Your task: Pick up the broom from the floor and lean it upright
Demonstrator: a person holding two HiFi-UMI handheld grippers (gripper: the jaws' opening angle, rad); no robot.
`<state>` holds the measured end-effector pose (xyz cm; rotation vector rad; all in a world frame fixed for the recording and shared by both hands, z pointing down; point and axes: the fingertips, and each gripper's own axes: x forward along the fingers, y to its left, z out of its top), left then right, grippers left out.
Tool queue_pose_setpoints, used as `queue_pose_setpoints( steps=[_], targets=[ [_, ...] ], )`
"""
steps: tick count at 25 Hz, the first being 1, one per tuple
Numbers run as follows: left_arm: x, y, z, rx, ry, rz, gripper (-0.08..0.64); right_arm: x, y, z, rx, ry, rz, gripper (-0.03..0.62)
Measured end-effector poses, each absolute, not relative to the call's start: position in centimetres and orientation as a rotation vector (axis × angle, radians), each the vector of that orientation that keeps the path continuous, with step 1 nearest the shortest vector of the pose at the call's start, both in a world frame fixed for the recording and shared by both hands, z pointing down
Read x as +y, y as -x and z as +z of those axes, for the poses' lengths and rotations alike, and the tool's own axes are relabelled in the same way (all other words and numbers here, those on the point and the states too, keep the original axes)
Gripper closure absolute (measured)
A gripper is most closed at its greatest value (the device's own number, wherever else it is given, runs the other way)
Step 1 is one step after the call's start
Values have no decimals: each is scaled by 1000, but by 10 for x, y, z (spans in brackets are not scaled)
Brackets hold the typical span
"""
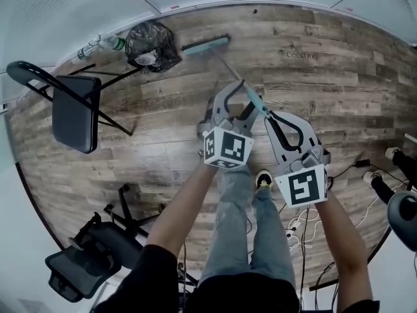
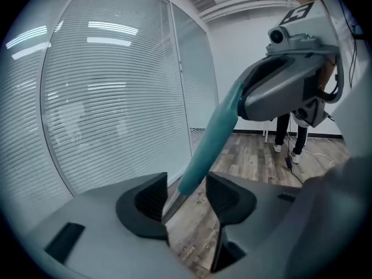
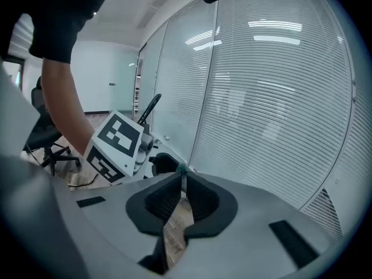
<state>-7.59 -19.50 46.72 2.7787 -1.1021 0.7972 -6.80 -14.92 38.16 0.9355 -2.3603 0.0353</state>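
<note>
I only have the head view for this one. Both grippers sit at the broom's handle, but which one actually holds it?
Observer: The right gripper does. In its own view the jaws are shut on the broom handle.
Operator: And the left one?
Observer: The left gripper has its jaws apart; the handle passes between them without being clamped.
Operator: What do they face?
Observer: A glass wall with blinds, seen in both gripper views.

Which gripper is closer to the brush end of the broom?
Left. The left gripper has its open jaws astride the handle, on the side toward the brush head. The right gripper is shut on the handle's top end, farther from it.
</note>
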Motion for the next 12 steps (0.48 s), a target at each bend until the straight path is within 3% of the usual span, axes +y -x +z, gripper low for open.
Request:
queue_pose_setpoints(
  steps=[2, 12],
  targets=[
    [-212, 78, 459, -1104, -2806, 785, 417, -166, 74, 372, -2366, -942, 8, 554],
    [-258, 104, 405, -1145, -2804, 723, 445, -225, 113, 311, -2515, -979, -55, 546]
  ],
)
